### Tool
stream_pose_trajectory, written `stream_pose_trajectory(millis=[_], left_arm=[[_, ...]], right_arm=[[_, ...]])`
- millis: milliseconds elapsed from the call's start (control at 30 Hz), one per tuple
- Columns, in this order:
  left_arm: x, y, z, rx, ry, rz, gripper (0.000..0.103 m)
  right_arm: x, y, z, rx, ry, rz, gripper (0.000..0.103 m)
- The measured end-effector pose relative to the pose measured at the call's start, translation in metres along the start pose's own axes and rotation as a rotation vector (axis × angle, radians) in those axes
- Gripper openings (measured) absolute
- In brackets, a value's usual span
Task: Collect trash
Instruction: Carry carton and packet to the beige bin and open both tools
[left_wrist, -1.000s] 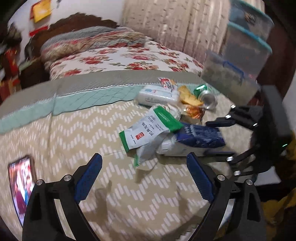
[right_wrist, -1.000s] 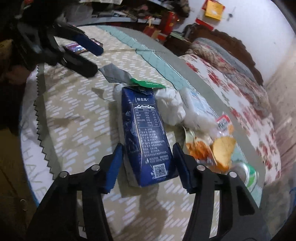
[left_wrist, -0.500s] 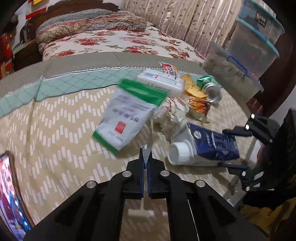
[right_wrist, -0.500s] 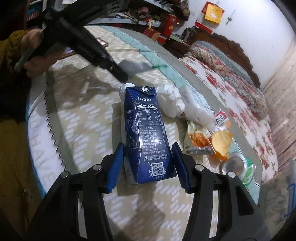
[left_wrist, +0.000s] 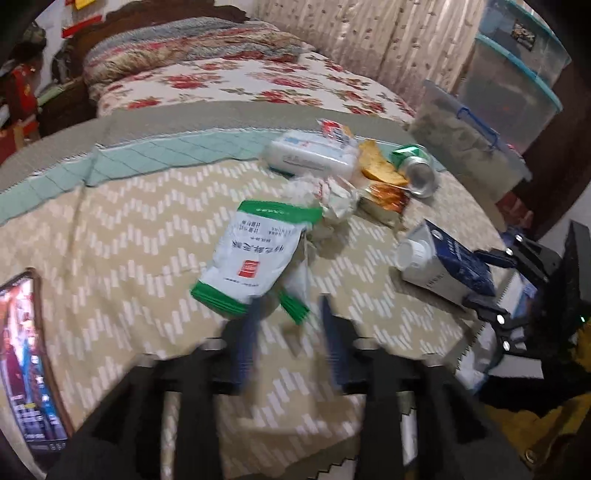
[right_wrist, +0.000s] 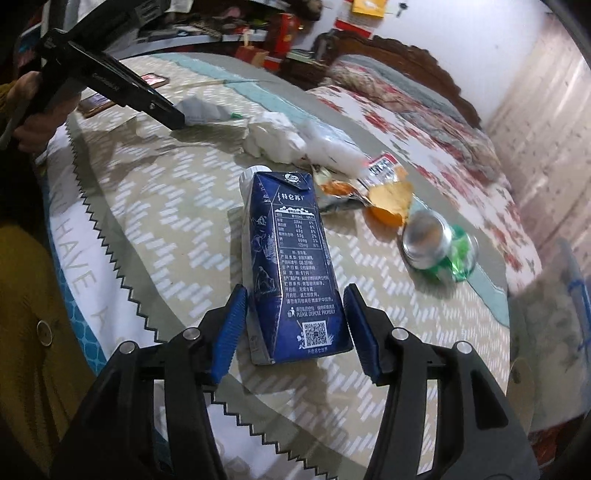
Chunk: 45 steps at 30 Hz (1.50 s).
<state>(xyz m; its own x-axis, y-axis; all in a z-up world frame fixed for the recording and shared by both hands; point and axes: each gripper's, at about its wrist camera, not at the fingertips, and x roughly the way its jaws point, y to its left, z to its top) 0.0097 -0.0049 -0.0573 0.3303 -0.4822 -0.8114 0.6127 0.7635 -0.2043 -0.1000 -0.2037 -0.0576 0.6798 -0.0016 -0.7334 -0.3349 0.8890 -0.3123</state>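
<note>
We have the blue milk carton (right_wrist: 295, 266) lying on the bed between our right tongs (right_wrist: 295, 332), which are opening, pads just clear. Our left tongs (left_wrist: 288, 332) are opening beside the green-and-white pouch (left_wrist: 255, 254). We should close squarely across the carton's flat sides, low.

Left claw (left_wrist: 288, 332) and right claw (right_wrist: 295, 328) both pointed downward, jaws parted and opening.

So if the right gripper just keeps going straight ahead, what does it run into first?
Most likely the blue milk carton: it lies lengthwise between the opening jaws of the right gripper, its base nearest. The pads don't seem to press on it, though depth is hard to judge.
</note>
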Motion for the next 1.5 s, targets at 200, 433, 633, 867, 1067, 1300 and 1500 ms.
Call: stream_pose_trajectory(millis=[200,433,633,867,1067,1300,1500], left_arm=[[-0.011,0.004,0.011,-0.036,-0.039,0.054,0.072],[0.003,-0.006,0.021,0.012,-0.026,0.1,0.078],[0.037,-0.008,0.026,0.089,0.028,0.238,0.082],[0.039,0.01,0.021,0.081,0.008,0.246,0.033],[0.022,0.026,0.021,-0.013,-0.009,0.161,0.004],[0.001,0.033,0.02,-0.097,-0.039,0.071,0.002],[-0.018,0.025,0.026,-0.12,-0.087,0.002,0.002]], right_arm=[[0.007,0.0,-0.008,0.051,0.01,-0.013,0.072],[0.006,-0.004,-0.012,0.114,-0.014,-0.003,0.078],[0.003,-0.024,-0.011,0.227,-0.045,0.017,0.08],[0.008,-0.033,-0.005,0.339,-0.061,0.066,0.083],[0.02,-0.022,0.001,0.329,-0.049,0.094,0.063],[0.007,-0.011,0.001,0.316,-0.103,0.11,0.052],[-0.013,-0.021,0.001,0.381,-0.177,0.085,0.052]])
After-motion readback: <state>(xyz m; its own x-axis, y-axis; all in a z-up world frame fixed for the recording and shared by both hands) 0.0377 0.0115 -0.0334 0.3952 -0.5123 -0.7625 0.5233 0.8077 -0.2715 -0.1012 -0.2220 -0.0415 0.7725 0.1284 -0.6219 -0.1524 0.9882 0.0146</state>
